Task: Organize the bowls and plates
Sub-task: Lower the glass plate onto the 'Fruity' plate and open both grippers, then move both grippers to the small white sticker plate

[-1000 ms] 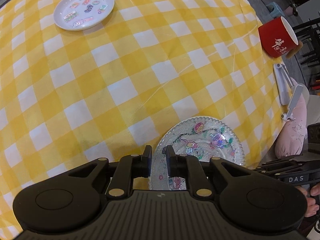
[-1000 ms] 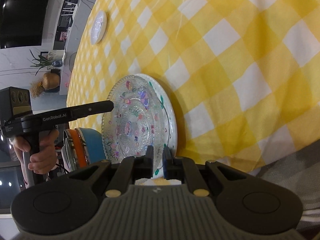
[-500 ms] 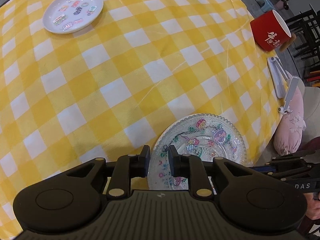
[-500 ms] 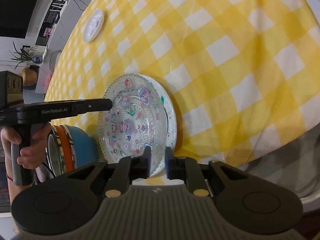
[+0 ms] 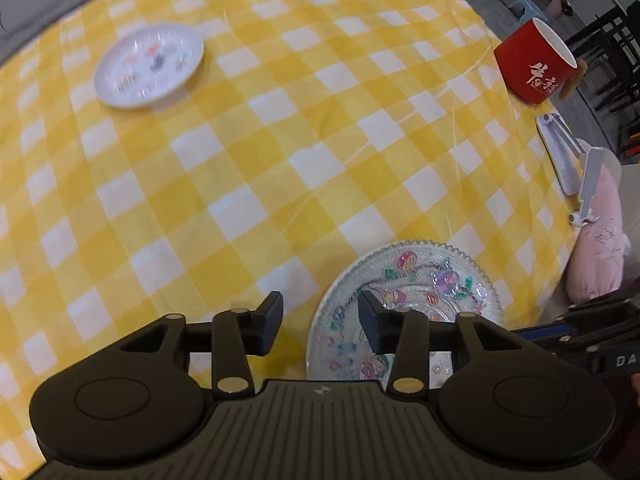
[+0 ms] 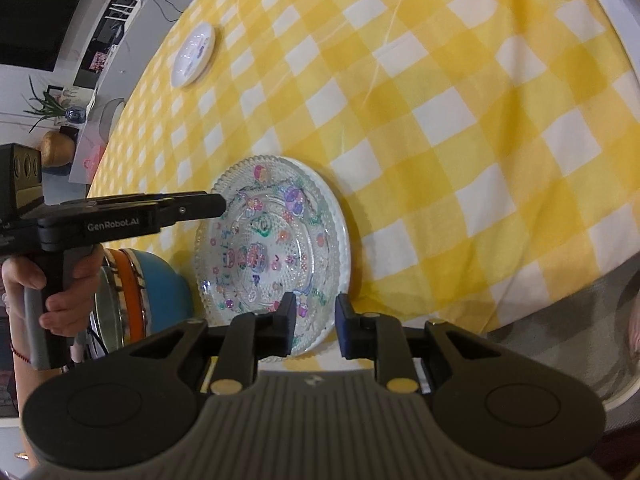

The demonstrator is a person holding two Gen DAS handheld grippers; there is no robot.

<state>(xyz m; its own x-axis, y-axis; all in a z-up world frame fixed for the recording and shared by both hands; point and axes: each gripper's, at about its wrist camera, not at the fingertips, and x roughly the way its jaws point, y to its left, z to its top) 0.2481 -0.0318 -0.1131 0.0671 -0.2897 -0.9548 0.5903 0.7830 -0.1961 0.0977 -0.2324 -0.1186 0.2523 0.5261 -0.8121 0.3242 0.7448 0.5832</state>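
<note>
Now, glass plate (image 6: pixel 272 248) flat, both grippers open

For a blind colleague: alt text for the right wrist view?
The open right gripper straddles the near rim of a patterned glass plate on a yellow checked tablecloth. The left gripper reaches its far rim.

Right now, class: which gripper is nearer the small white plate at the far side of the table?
Left. The left gripper looks across open cloth toward the small white plate; the right gripper sits at the glass plate, farther off.
</note>
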